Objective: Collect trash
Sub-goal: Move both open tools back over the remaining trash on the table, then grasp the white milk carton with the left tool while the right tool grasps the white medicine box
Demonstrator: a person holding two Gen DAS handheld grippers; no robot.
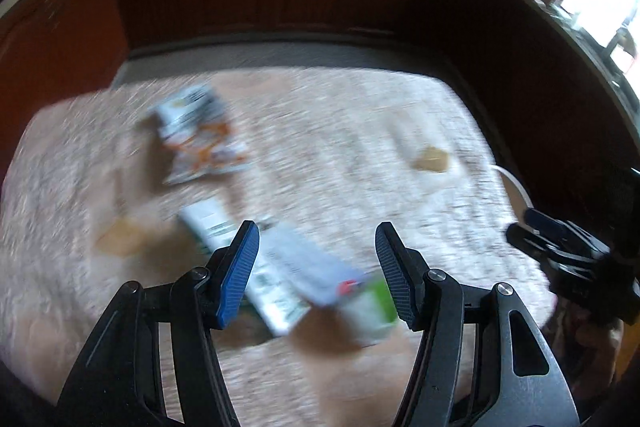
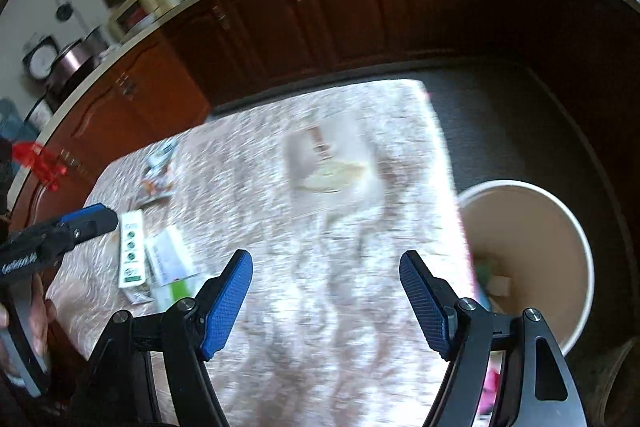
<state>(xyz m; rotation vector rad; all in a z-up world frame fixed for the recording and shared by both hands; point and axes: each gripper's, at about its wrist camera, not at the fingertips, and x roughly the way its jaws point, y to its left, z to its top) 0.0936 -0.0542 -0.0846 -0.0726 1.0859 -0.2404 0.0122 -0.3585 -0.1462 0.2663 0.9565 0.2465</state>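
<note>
Blurred trash lies on a table with a pink patterned cloth [image 1: 360, 131]: a crumpled snack wrapper [image 1: 200, 139], a long white and green carton [image 1: 208, 223] and a white box with a green end [image 1: 320, 275]. My left gripper [image 1: 317, 231] hovers open over the two cartons, and its pads touch neither. The right wrist view shows the same wrapper [image 2: 158, 171], carton [image 2: 131, 247] and box [image 2: 170, 259] at the left. My right gripper [image 2: 326, 259] is open over bare cloth with nothing between its fingers. A cream bin [image 2: 532, 211] stands beside the table's right edge with some trash inside.
Two small brown scraps [image 1: 432, 161] [image 1: 120, 239] lie on the cloth. A flat paper sheet with something pale on it [image 2: 328, 171] sits at the table's far side. Dark wooden cabinets [image 2: 360, 7] run behind, under a cluttered counter. The floor around the bin is dark.
</note>
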